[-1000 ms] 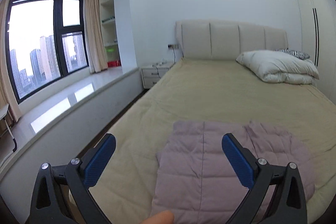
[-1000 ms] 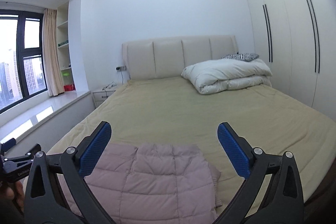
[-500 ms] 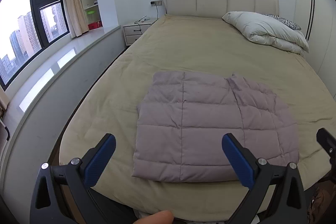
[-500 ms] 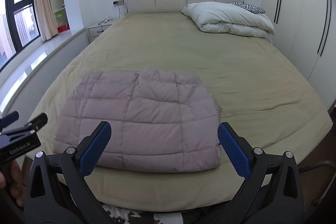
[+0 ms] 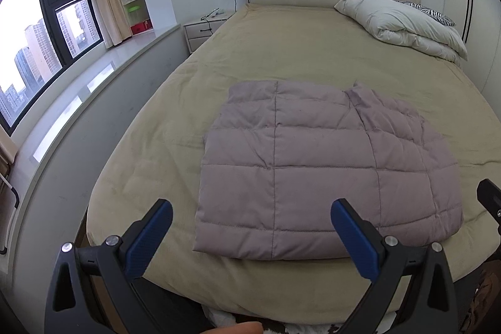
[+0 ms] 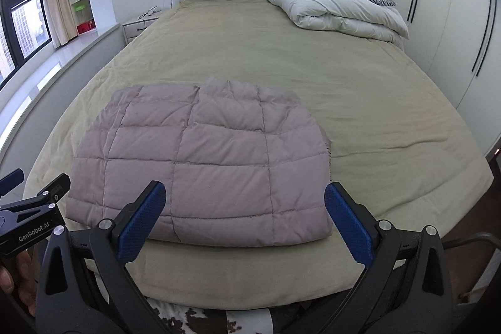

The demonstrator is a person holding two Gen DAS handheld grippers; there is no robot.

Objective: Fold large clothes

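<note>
Both views tipped from headboard down to folded quilted jacket [image 5: 328,171], left gripper [image 5: 250,237] nearer it

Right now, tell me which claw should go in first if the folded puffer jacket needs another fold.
Probably left. The left claw is open and lined up with the folded jacket, near its front-left corner. The right claw is open too, equally centred, so the margin is slight.
</note>
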